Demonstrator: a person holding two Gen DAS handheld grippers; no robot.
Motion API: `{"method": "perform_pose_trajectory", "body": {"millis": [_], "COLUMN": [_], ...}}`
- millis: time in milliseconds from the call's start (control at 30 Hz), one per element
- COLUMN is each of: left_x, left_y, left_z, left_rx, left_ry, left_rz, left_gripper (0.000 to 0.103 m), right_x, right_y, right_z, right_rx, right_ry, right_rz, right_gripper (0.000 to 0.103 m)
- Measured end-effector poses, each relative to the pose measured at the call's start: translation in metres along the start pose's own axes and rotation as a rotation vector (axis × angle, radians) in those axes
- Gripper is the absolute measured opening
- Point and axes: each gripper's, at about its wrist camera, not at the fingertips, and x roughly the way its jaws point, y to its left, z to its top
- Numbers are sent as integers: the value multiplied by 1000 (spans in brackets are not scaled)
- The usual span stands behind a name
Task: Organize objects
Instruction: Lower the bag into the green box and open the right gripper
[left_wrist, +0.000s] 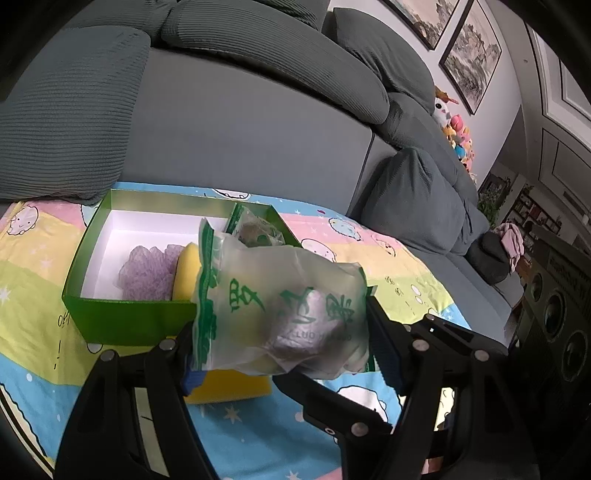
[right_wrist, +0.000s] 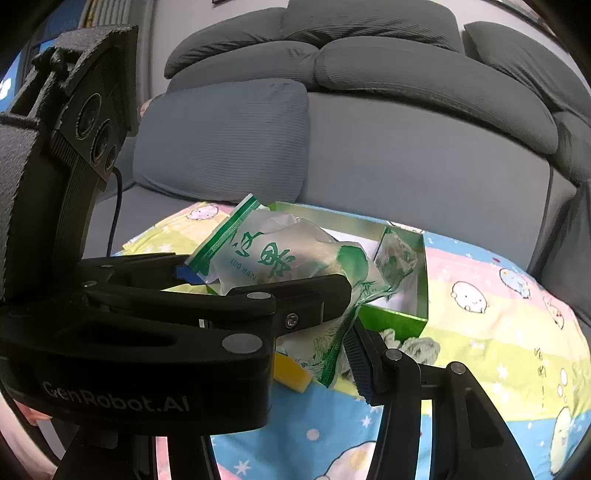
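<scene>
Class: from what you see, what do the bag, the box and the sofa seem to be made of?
Bag: thin translucent plastic, probably; it crinkles, its contents show through, and it has a green zip strip.
Box: likely glossy green card, white inside; thin straight walls.
Sofa: grey ribbed fabric, matte; fine cord lines.

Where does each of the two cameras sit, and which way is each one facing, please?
Left wrist: on the left gripper, facing the sofa over the green box; its fingers hold the printed bag.
Right wrist: on the right gripper, facing the sofa; the left gripper crosses at left.
Shared: bag, box, blanket.
</scene>
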Motion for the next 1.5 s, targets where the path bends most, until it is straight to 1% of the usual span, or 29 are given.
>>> {"method": "perform_pose_trajectory", "body": {"millis": [567, 867, 1067, 1267, 1367, 1500], "left_x": [8, 15, 24, 32, 35, 42], "left_y": [21, 32, 43, 61, 66, 73], "left_z": [24, 36, 44, 47, 47, 47], "left_rx": [-45, -58, -76, -133, -145, -176], "left_ry": [-28, -43, -45, -44, -48, -43], "left_rz": [-11, 16, 35, 43, 68, 79], "left_gripper": [74, 74, 74, 74, 74, 74], "right_x": [21, 30, 49, 72, 83, 96], "right_y": [0, -1, -5, -5, -5, -5], "right_z": [26, 31, 43, 50, 52, 52], "right_rx": [-43, -60, -75, -90, -94, -94], "right_ry": [7, 6, 7, 16, 21, 32], "right_rz": [-21, -11, -1, 10, 19, 25], "right_gripper": [54, 54, 54, 54, 54, 54]}}
